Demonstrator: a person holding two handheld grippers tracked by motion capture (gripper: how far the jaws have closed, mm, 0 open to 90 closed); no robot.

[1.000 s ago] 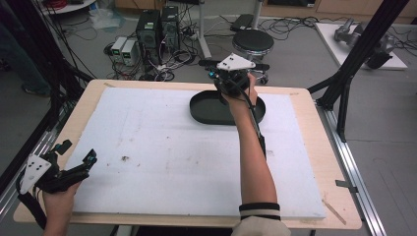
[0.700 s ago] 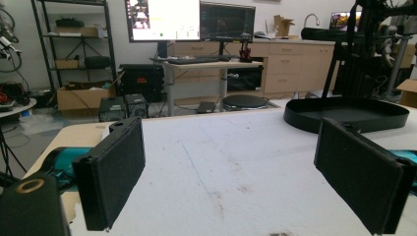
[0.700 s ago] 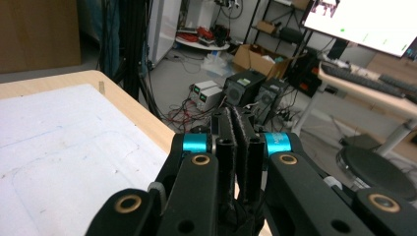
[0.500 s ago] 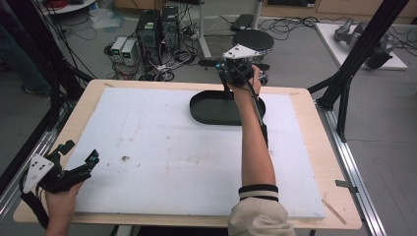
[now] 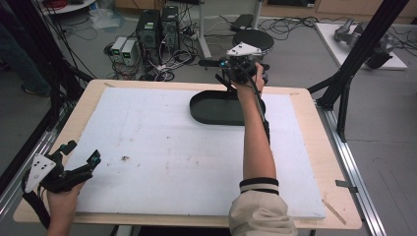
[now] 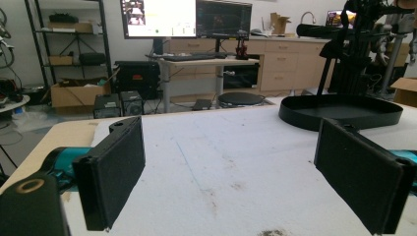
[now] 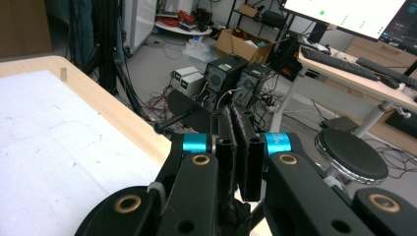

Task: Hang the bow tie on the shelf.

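A black oval tray [image 5: 206, 110] lies on the white foam board [image 5: 162, 147] at the far middle of the table; in the left gripper view the tray [image 6: 344, 105] stands empty at the right. My right gripper [image 5: 223, 69] is held up over the tray's far rim and the table's far edge, pointing away over the floor. Its jaws are pressed together, and I see nothing clearly between them [image 7: 239, 115]. My left gripper [image 5: 83, 151] rests low at the near left corner, open wide with nothing between its pads [image 6: 231, 167].
The wooden table rim [image 5: 305, 98] frames the board. A few dark crumbs [image 5: 124, 158] lie on the board near the left gripper. Beyond the far edge are a black stool [image 5: 253, 39], computer boxes [image 5: 157, 24] and cables. Black frame legs [image 5: 349, 78] stand at the right.
My right gripper has moved a little farther away, from over the tray toward the table's far edge. The left gripper has barely shifted.
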